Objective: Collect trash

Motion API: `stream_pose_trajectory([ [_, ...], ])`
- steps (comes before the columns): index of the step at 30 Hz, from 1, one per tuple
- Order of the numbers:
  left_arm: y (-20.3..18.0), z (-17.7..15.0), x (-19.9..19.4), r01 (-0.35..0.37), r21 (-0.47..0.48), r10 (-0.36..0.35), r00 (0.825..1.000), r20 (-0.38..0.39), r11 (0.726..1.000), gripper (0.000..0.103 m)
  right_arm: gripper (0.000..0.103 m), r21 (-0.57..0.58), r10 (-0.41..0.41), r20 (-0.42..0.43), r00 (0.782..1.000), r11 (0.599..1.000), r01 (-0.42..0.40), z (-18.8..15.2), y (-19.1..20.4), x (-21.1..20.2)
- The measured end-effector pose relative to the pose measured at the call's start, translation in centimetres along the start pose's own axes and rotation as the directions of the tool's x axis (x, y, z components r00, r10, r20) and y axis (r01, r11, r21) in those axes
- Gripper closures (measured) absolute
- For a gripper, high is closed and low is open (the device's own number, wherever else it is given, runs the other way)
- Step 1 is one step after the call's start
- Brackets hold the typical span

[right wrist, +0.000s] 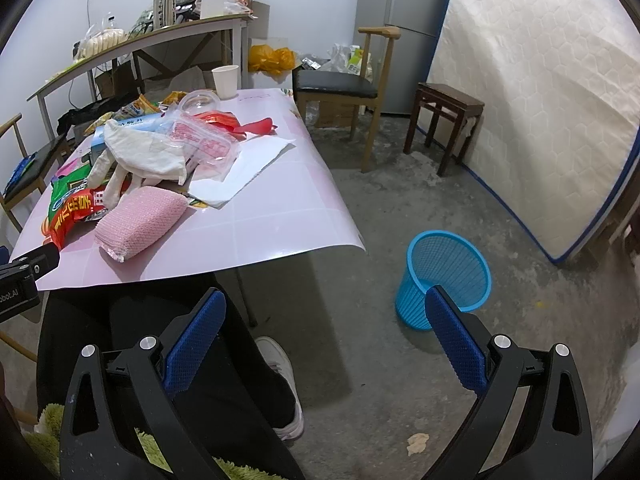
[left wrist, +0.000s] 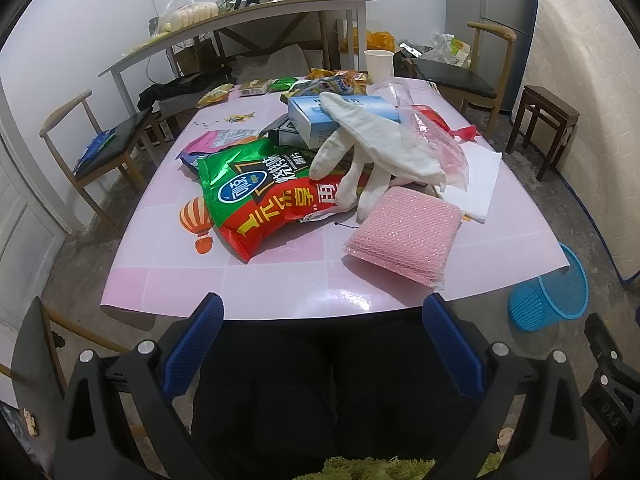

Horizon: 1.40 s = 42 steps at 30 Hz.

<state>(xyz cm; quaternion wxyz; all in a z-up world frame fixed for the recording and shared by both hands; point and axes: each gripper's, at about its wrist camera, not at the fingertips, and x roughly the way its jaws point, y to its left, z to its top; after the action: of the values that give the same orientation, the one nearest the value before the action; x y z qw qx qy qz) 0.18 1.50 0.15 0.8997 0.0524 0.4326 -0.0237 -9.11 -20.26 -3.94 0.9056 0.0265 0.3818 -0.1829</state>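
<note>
1. Several pieces of litter sit heaped on the pink table; pulling one from below could drag its neighbours over the edge.
2. Biggest is the red-green snack bag, glossy and crumpled, lying under the white glove.
3. Next, the pink sponge, nearest the front edge (it may not be trash at all).
4. Blue basket stands on the floor well apart from the table, so a drop could miss.
5. Left gripper and right gripper both gape wide, holding nothing.
</note>
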Motion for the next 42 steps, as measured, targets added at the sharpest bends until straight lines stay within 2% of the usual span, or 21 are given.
stream_pose_trajectory([
  [23, -0.4, 0.0, 0.0, 0.0, 0.003, 0.0, 1.0, -0.002, 1.0, 0.005, 0.007, 0.002, 0.003, -0.002, 1.0, 1.0, -0.003, 0.0, 0.0, 0.2],
  [33, 0.4, -0.5, 0.3, -0.002, 0.004, 0.002, 1.0, -0.004, 1.0, 0.005, 0.007, 0.001, 0.008, -0.004, 1.0, 1.0, -0.008, 0.1, 1.4, 0.7],
  [42, 2.2, -0.6, 0.3, -0.029, 0.027, 0.028, 0.999, 0.025, 0.999, 0.005, 0.007, 0.019, 0.068, -0.001, 0.998, 0.998, -0.068, 0.4, 3.5, 1.7],
])
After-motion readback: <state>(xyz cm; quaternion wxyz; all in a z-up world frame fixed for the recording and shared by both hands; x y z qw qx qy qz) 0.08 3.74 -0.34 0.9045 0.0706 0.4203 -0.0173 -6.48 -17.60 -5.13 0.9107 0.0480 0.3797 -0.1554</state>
